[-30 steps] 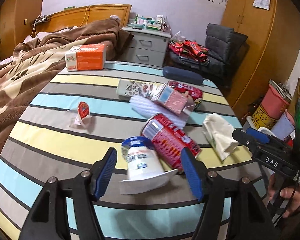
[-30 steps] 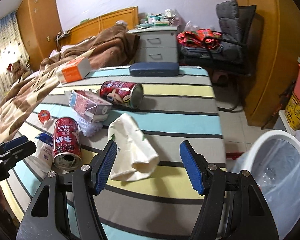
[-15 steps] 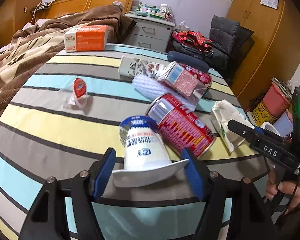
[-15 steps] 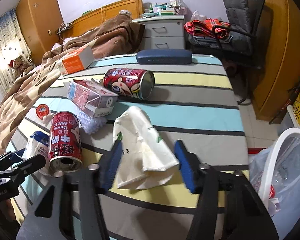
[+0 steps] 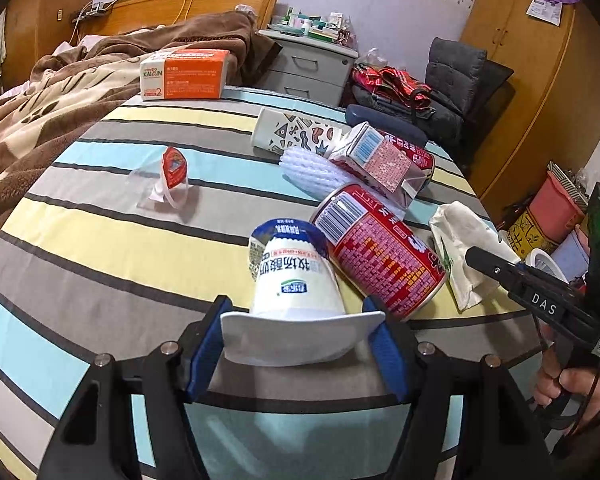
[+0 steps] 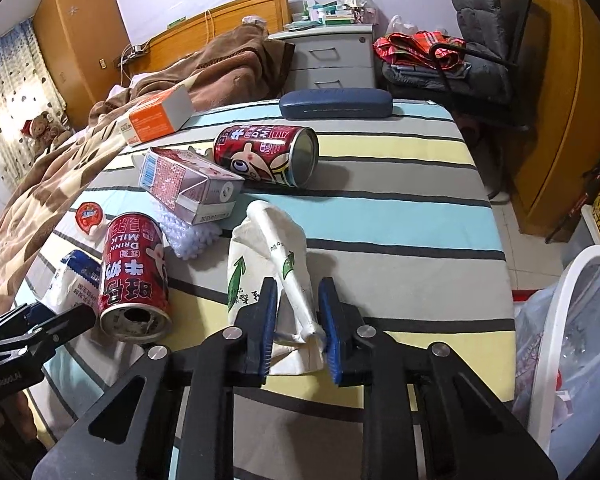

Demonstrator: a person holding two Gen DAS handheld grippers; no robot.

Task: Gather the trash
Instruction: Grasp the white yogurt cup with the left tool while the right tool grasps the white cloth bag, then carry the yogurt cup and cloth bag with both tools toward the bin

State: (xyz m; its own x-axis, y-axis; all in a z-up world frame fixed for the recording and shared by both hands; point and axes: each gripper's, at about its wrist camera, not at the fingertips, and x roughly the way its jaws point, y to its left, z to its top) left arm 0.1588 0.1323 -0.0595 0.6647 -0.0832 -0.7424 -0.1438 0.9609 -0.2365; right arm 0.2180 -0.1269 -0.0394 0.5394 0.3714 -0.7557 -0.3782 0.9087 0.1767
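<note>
On the striped bench (image 6: 400, 216), at the near edge: two grasps are being made at once, one per gripper.
Left gripper (image 5: 302, 346): its fingers are standing wide on either side of the flared rim of the yogurt cup (image 5: 296, 280), which is lying on its side; whether the pads are already pressing the rim I cannot tell.
Right gripper (image 6: 298, 322): its fingers are clenching a fold of the crumpled paper bag (image 6: 266, 256), which is still resting on the cloth.
Done so far: little, judging by the spread; the bin bag is showing only a few scraps (its depth is hidden).
Left to collect: near can (image 6: 134, 276), far can (image 6: 266, 154), pink carton (image 6: 188, 184), white foam net (image 6: 194, 236), jelly cup (image 5: 174, 170) and patterned cup (image 5: 300, 132) are all lying loose.
Uncertain items: orange box (image 5: 184, 74) and blue case (image 6: 336, 104) may not be trash.
Bin: white-rimmed bin (image 6: 564, 320) is standing on the floor just beyond the bench's right edge, beside the right gripper.
Open room, right: bare cloth is lying between the bag and that edge, so the carry looks unobstructed.
Open room, left: the near can is touching the yogurt cup, so lifting may nudge it toward the near edge.
</note>
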